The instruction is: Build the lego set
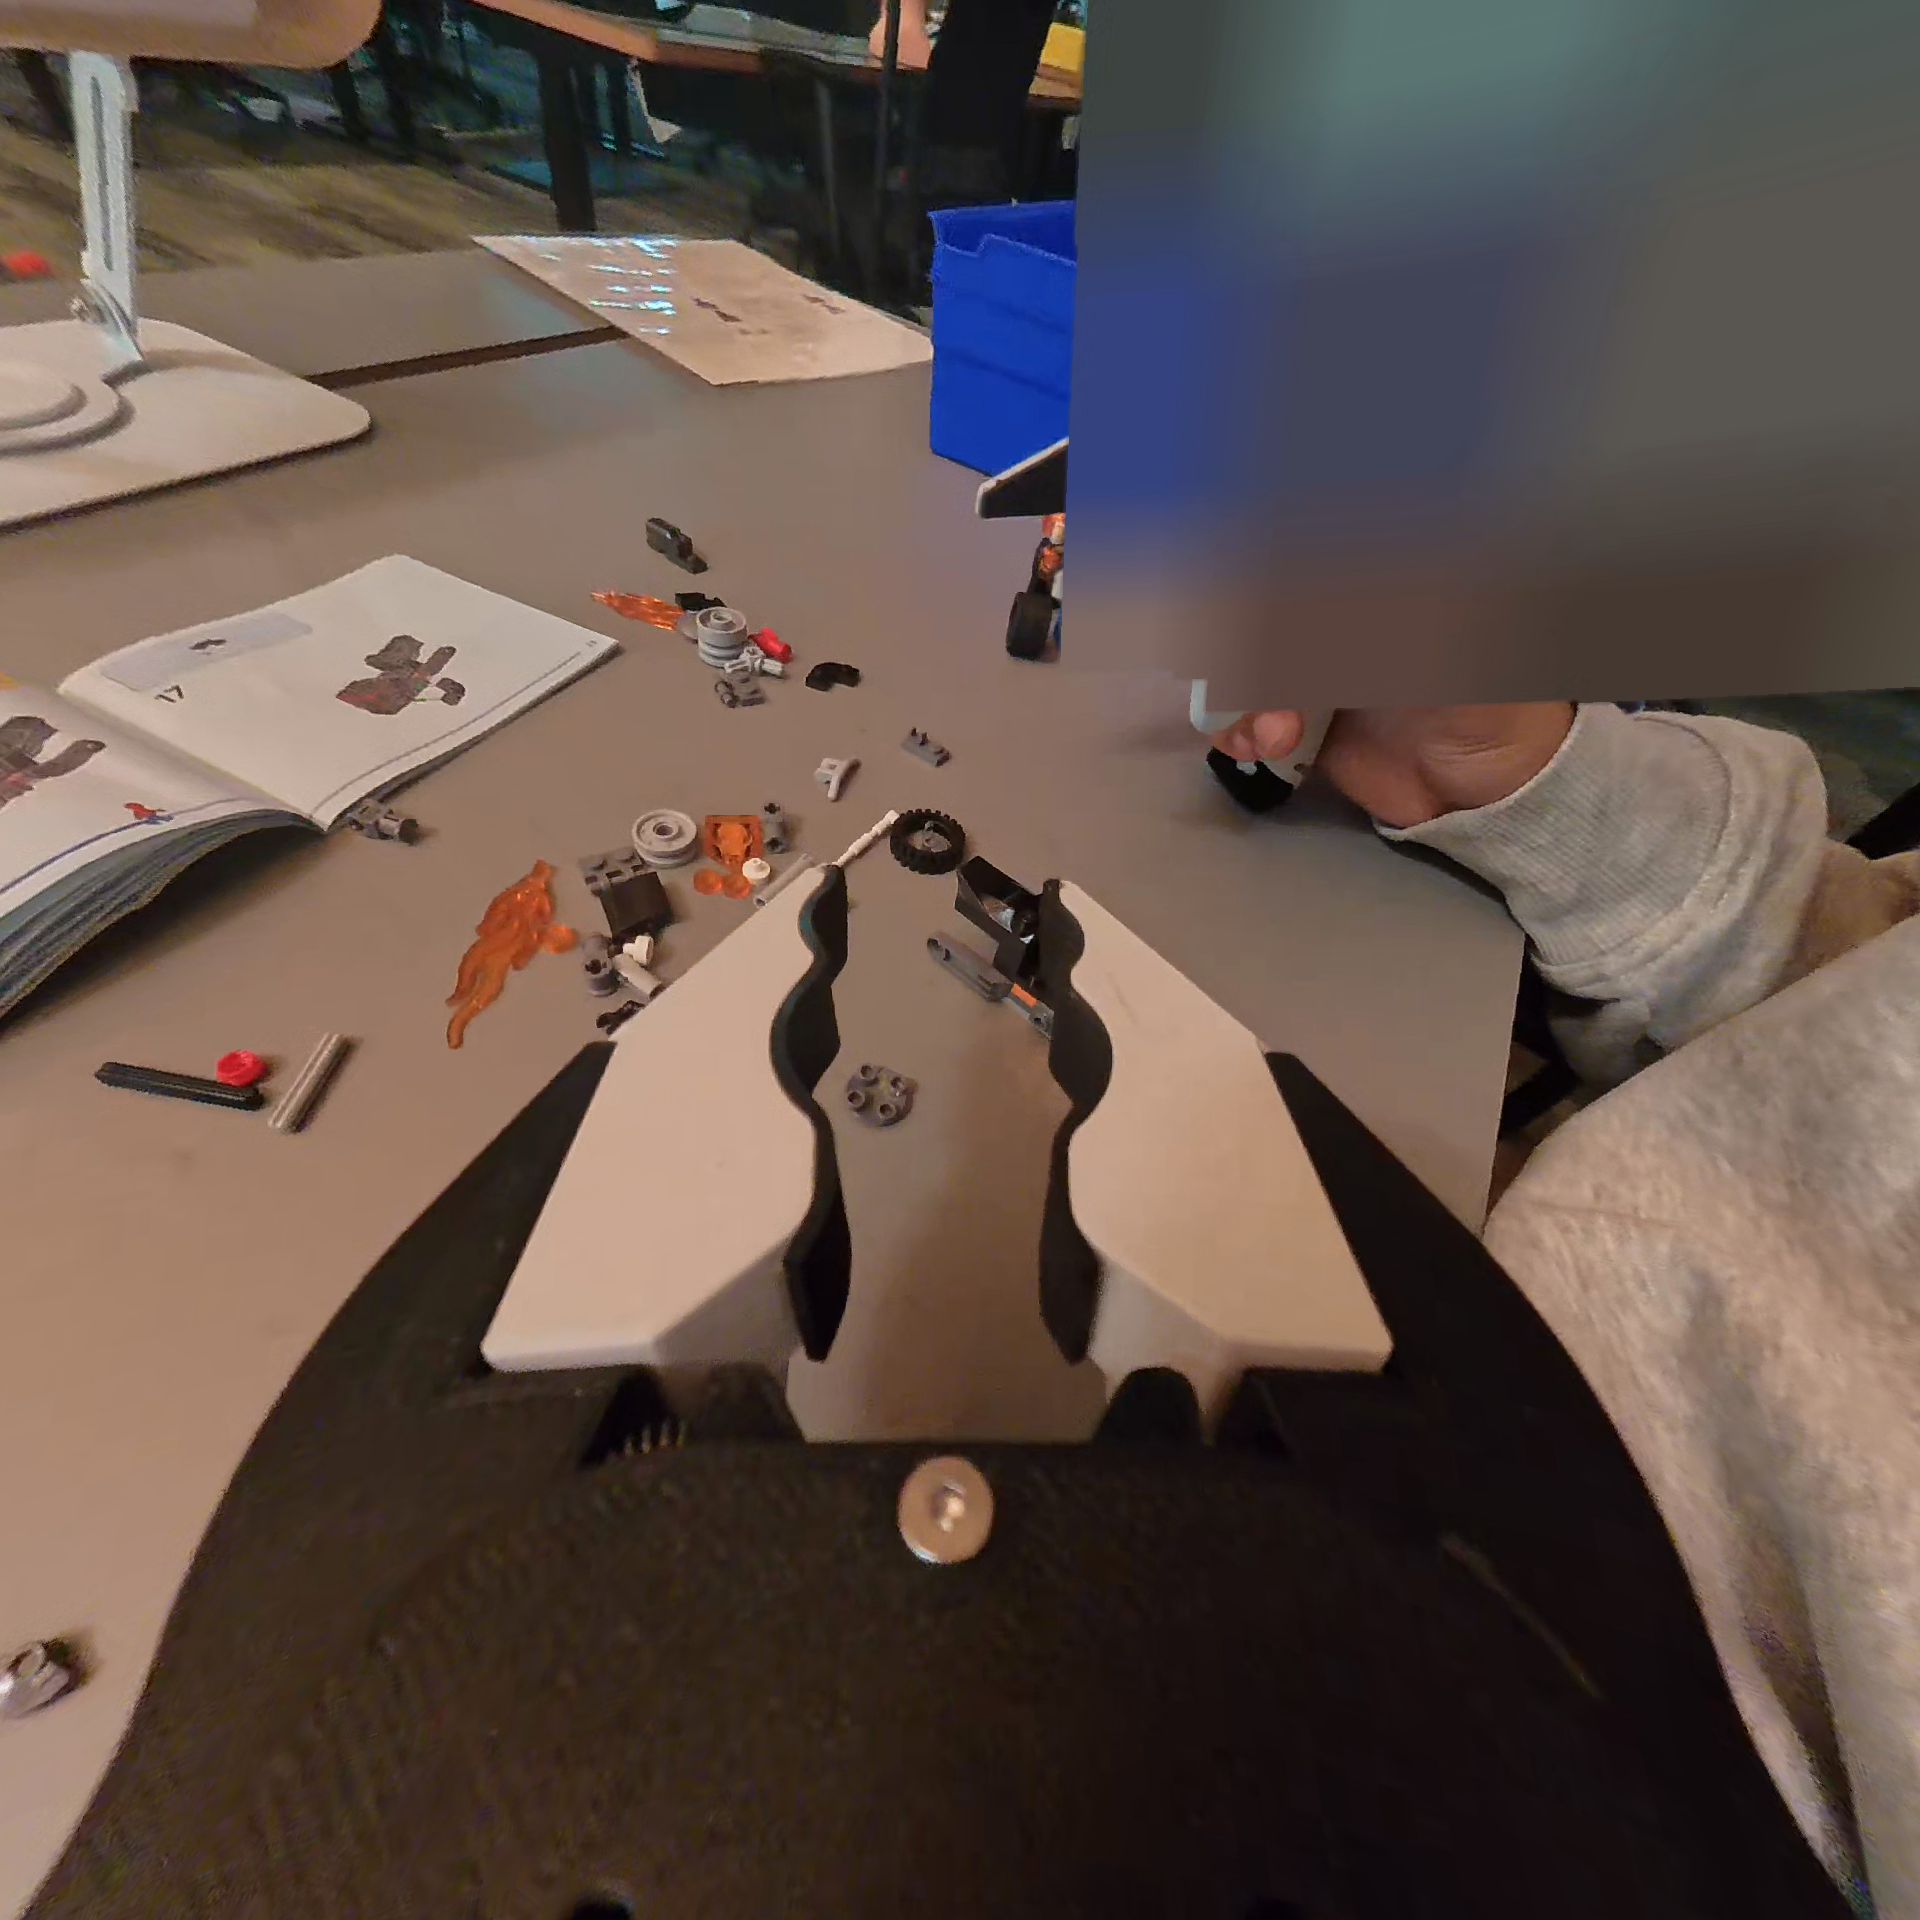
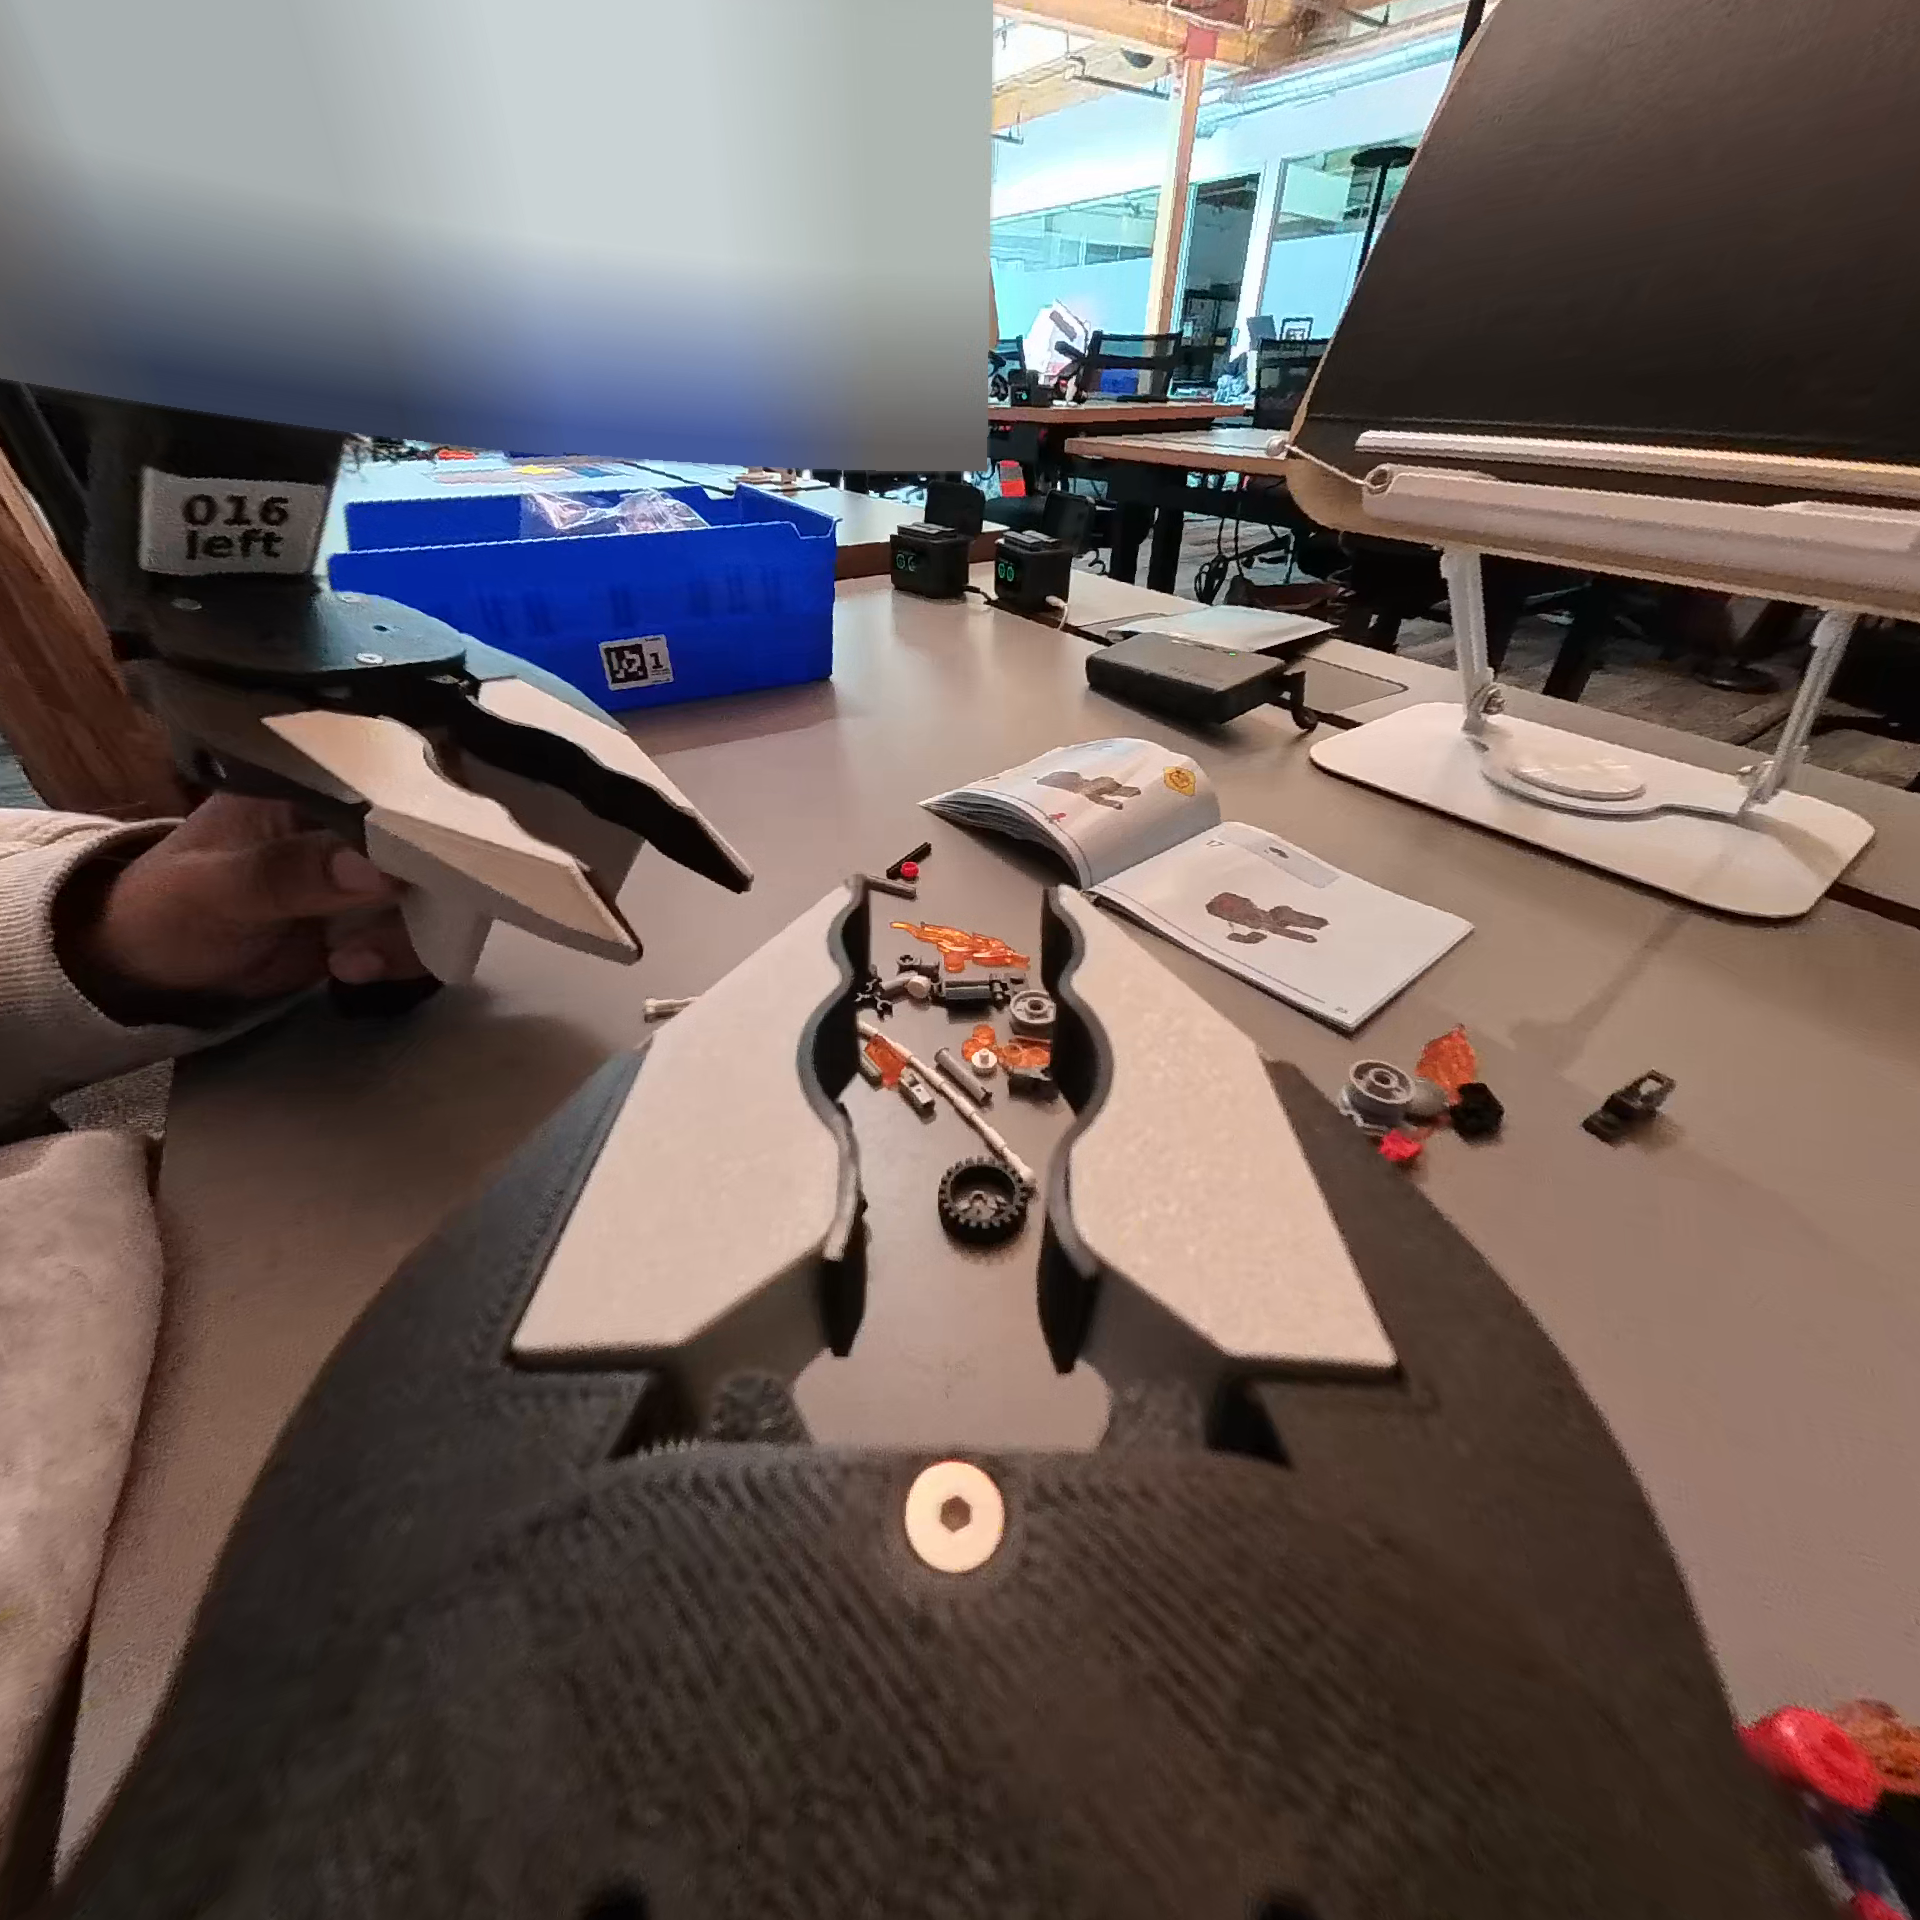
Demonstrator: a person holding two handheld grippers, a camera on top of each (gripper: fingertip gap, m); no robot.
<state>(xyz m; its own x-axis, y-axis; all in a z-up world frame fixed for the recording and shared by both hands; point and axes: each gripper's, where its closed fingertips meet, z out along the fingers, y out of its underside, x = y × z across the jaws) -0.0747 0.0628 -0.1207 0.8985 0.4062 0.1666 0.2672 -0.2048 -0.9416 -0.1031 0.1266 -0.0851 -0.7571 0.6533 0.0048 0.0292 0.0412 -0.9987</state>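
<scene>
Loose lego pieces lie scattered on the grey table. My left gripper is open and empty, low over the table. A small grey round plate lies between its fingers. A black tyre and a black and grey sub-assembly lie at its tips. My right gripper is open and empty above a cluster of pieces. Between its fingers I see the tyre, a white axle and orange flame pieces. The left gripper also shows in the right wrist view, held by a hand.
An open instruction booklet lies beside the pieces. A blue bin stands at the back. A white stand base holds a tilted board. A wheeled lego part stands near the blurred patch. A sleeve lies at the table edge. My hands' fingertips stand some 8 cm from each other.
</scene>
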